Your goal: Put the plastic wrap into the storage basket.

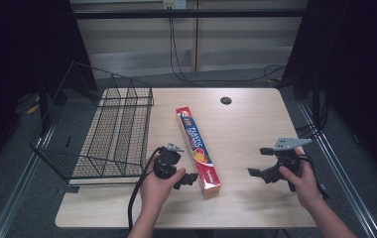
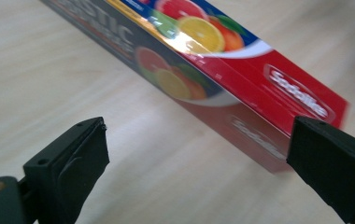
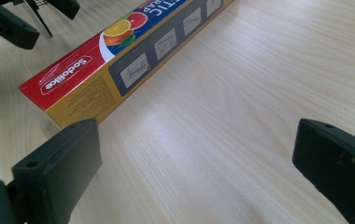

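Note:
A long red and blue plastic wrap box (image 1: 197, 148) printed with fruit lies flat on the wooden table (image 1: 256, 124), running from the middle toward the front. My left gripper (image 1: 184, 167) sits just left of the box's near end, jaws wide open. In the left gripper view the box (image 2: 241, 79) lies ahead of the open left gripper (image 2: 199, 128), its red end by the right jaw, not touching. My right gripper (image 1: 259, 161) is open, well right of the box. The right gripper view shows the open right gripper (image 3: 198, 126) over bare wood, the box (image 3: 119, 60) beyond its left jaw.
A black wire basket (image 1: 127, 94) stands on the table's left part and overhangs its left edge. A dark round hole (image 1: 225, 100) sits near the table's far edge. The left gripper (image 3: 35, 14) shows at the upper left of the right gripper view.

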